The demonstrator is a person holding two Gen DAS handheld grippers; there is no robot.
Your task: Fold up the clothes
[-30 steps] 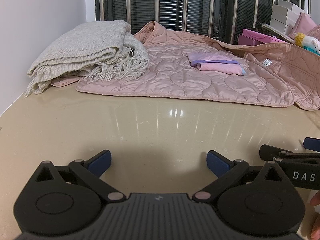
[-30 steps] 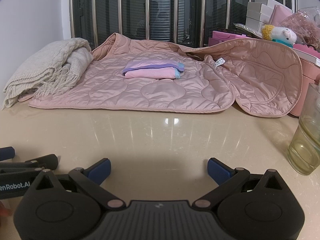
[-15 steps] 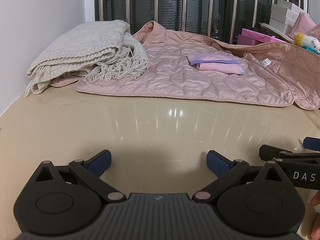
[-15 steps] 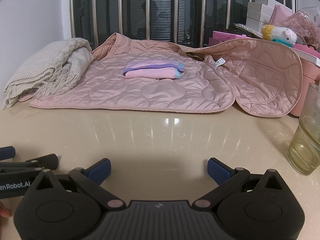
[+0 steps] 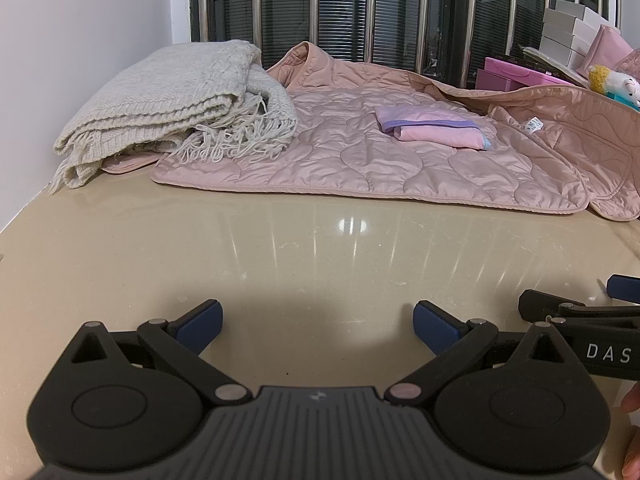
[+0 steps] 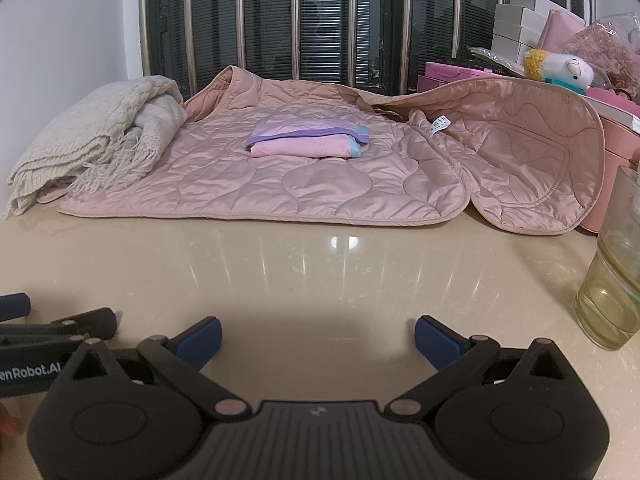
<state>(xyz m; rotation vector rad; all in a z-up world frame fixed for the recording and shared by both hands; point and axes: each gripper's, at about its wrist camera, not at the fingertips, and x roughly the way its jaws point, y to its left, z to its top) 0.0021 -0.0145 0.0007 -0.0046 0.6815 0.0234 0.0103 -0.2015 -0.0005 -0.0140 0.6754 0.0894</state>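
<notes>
A pink quilted jacket (image 5: 360, 160) (image 6: 280, 176) lies spread flat at the back of the beige counter (image 5: 300, 248). A small folded pink and purple garment (image 5: 434, 130) (image 6: 308, 140) rests on top of it. A folded cream knit blanket (image 5: 172, 100) (image 6: 92, 136) with fringe lies on the jacket's left edge. My left gripper (image 5: 318, 326) is open and empty, low over the counter's near part. My right gripper (image 6: 318, 332) is open and empty beside it; its fingers (image 5: 560, 308) show at the right of the left wrist view.
A glass (image 6: 614, 280) with yellowish liquid stands at the right, close to my right gripper. Pink and white boxes (image 6: 516, 32) and a plush toy (image 6: 560, 70) crowd the back right. A barred window (image 5: 360, 8) runs behind; a white wall (image 5: 60, 60) is at left.
</notes>
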